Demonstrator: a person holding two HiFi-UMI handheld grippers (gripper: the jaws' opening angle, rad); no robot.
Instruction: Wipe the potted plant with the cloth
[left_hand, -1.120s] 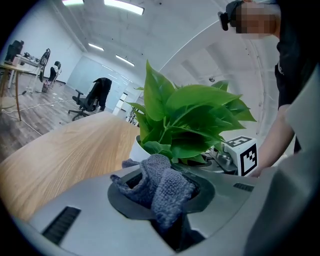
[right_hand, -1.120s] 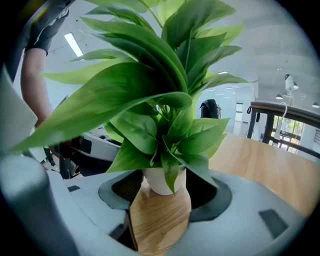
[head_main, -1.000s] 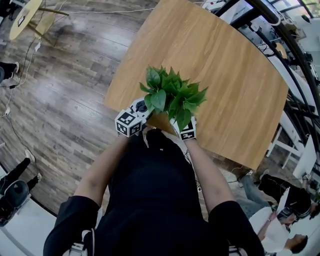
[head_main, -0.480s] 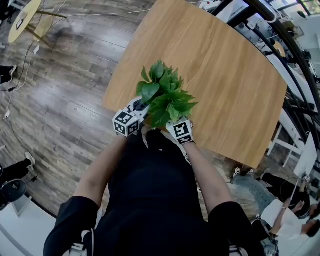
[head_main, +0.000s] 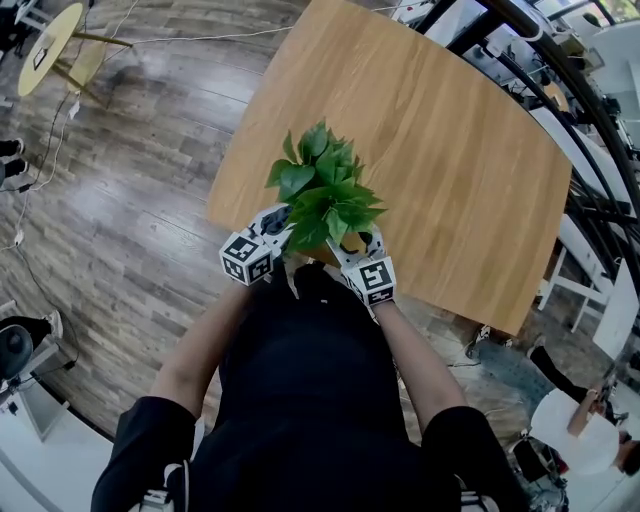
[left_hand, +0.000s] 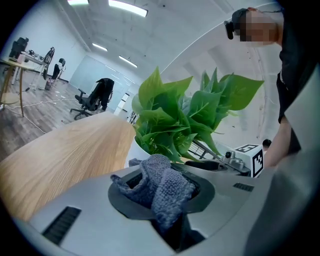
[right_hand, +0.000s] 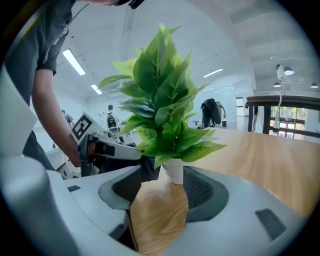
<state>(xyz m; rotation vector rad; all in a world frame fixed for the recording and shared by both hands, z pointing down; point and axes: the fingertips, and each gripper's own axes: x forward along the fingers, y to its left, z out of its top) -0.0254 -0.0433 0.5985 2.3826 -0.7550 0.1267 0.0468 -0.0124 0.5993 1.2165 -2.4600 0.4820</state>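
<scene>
The potted plant (head_main: 322, 192) stands upright near the bench's (head_main: 460, 140) closest edge. Its long axis runs vertically from the small white pot (right_hand: 174, 170) up through the stem, with the leaves fanning out and the tallest pointing straight up, so the head view looks down onto the crown. On the plant's left, the left gripper (head_main: 276, 226) has its fingers (left_hand: 121, 202) closed on a bunched grey cloth (left_hand: 161, 184). The cloth has no clear long axis, only a rumpled fold sticking forward toward the pot and lowest leaves. That fold sits just beside them, though I cannot tell whether it touches. On the other side, the right gripper (head_main: 352, 250) has its fingers (right_hand: 205, 192) spread wide with only bare bench wood between them, and the pot stands just beyond the tips, not inside them. Judging from this, the wipe is at its start or in an early pass, with the cloth presented low on the foliage. The next move likely calls for closing the right fingers gently round the pot to steady it — it looks light and is close to the edge — then drawing the cloth lightly outward along each leaf so the stems are not bent.
</scene>
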